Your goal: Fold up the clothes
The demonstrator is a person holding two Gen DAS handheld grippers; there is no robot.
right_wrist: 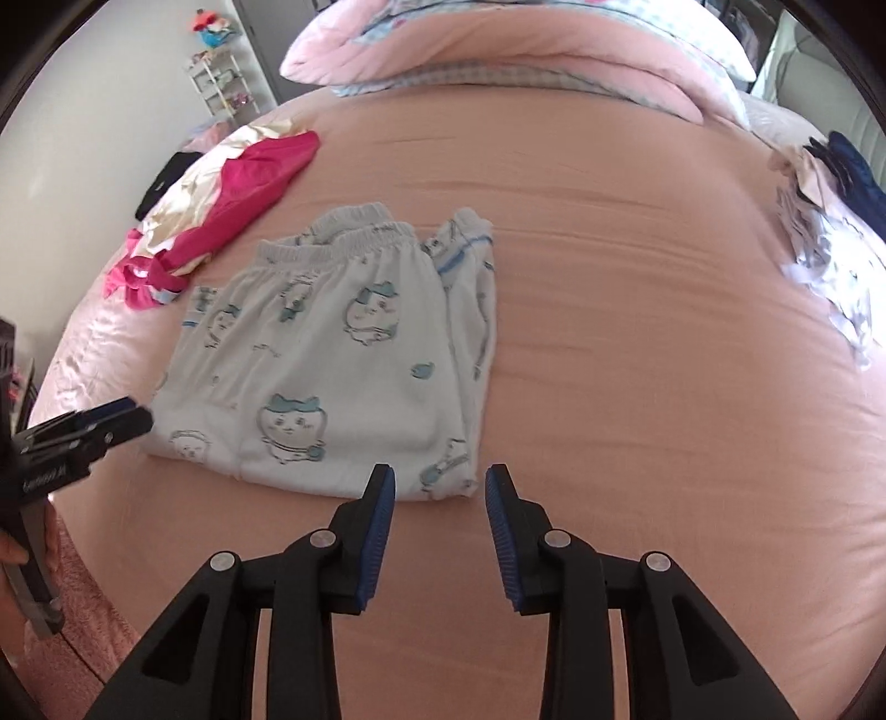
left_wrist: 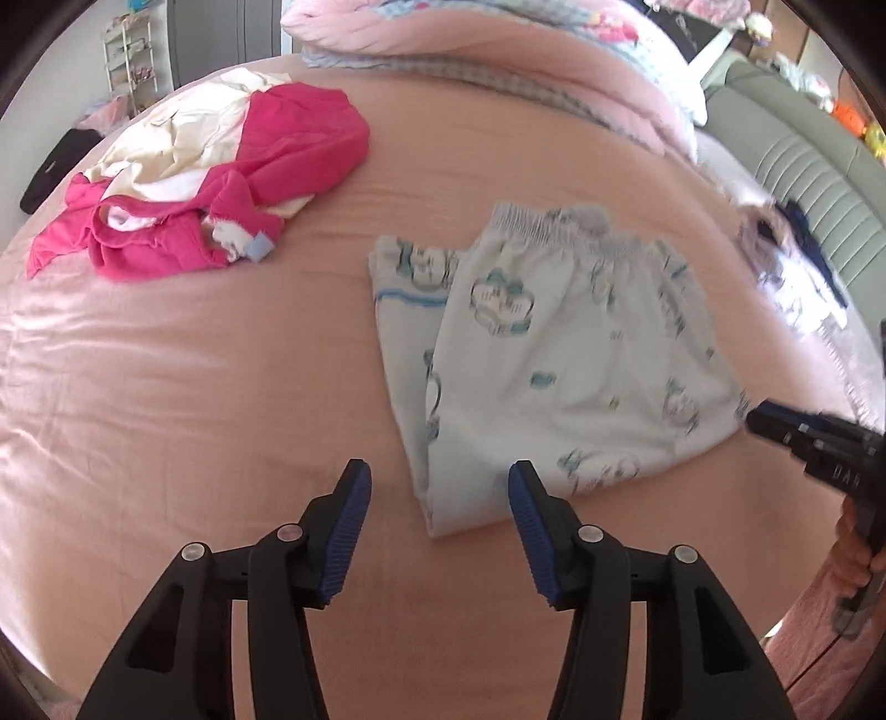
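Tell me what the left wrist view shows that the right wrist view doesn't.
Only the left wrist view: the grey-green padded headboard and the pink garment's blue tag.

Only the right wrist view: the colourful toy on top of the shelf.

Both share: the printed white pants folded flat on the pink sheet, the pink and cream clothes pile, and both hand-held grippers, left and right, open and holding nothing.
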